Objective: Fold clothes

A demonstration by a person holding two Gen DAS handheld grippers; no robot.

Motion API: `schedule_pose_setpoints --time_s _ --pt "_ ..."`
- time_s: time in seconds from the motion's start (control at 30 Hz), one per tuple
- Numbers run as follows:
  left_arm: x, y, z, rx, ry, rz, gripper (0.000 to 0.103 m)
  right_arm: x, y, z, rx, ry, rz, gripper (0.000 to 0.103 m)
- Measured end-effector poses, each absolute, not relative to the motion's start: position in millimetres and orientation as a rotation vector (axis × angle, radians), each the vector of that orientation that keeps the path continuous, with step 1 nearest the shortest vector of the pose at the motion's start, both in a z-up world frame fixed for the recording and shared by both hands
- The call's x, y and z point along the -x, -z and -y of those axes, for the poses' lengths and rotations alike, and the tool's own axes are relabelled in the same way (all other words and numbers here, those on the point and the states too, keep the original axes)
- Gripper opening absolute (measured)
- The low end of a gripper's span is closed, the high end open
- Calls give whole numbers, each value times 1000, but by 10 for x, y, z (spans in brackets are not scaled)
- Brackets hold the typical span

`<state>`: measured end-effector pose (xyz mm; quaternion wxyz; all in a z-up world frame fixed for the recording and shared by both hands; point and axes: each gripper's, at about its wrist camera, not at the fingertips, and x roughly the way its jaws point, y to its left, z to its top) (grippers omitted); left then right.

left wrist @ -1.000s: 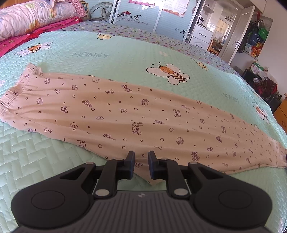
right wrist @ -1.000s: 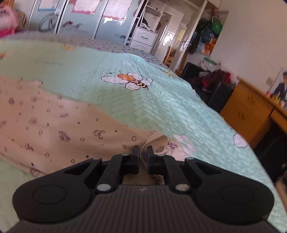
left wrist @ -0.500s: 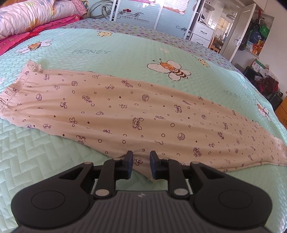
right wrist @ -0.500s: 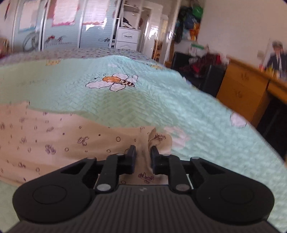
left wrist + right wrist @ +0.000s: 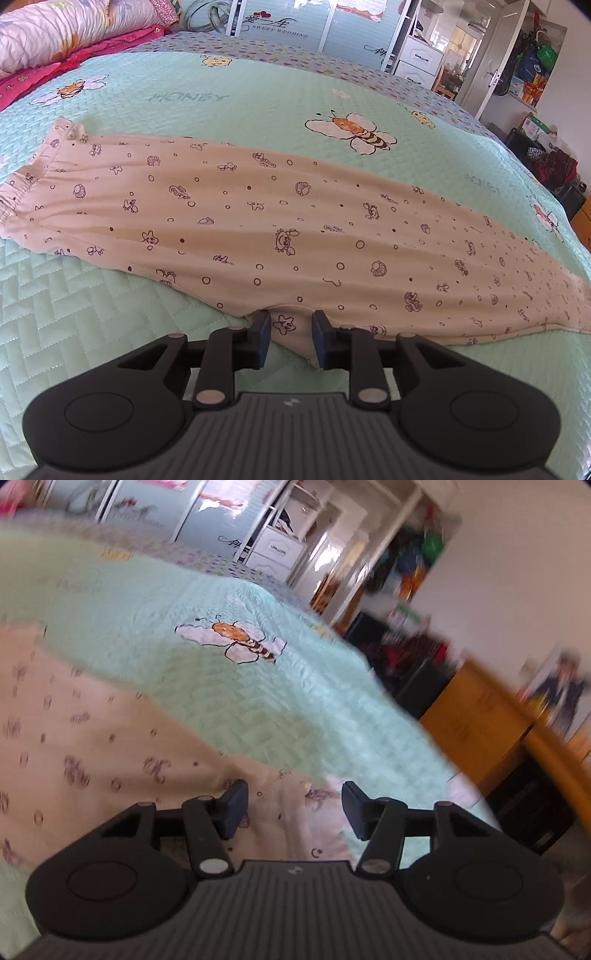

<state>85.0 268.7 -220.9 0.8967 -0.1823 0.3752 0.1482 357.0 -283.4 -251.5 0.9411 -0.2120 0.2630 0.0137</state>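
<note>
Mint-green quilted bedspread (image 5: 258,92) covering the bed, bee print (image 5: 354,133) on it. Pale pink printed trousers (image 5: 258,221) laid flat on the bedspread, folded lengthwise, long axis running across the left wrist view: elastic waistband (image 5: 22,188) at far left, hem end toward lower right. Left gripper (image 5: 291,334) at the near edge of the trousers, jaws a little apart and opening, cloth point lying loose between them, pads clear of it. Right gripper (image 5: 294,808) over the hem end (image 5: 295,812), jaws opening, wide apart, cloth beneath and between, not pinched. Right view blurred.
</note>
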Motion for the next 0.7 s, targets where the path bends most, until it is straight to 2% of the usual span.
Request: schedule_pose_setpoints --time_s 0.07,0.1,0.2,0.3,0.37,0.43,0.5,0.57,0.7 --pt "-851 2210 -2685 376 -307 -779 26 -3624 2477 2963 331 -67 -557 54" --pt "-852 2212 -2685 375 -307 -780 26 -3643 2467 3001 299 -81 -566 49" --pt "-854 2216 -2680 372 -307 -782 27 -3631 2458 3003 292 -108 -555 43" --pt "-856 2216 -2673 369 -309 -783 27 -3629 2466 2943 312 -137 -563 6" --pt "-858 2216 -2672 369 -309 -784 27 -3617 2459 2906 353 -98 -537 6" --pt "-858 2220 -2674 369 -309 -784 27 -3590 2448 2907 372 -62 -512 12" --pt "-858 2225 -2672 369 -309 -783 27 -3567 2464 2916 394 -61 -514 12" --pt "-856 2230 -2669 369 -311 -782 27 -3533 2498 2869 450 -58 -504 4" --pt "-858 2232 -2663 366 -312 -782 28 -3402 2557 2657 618 -9 -443 3"
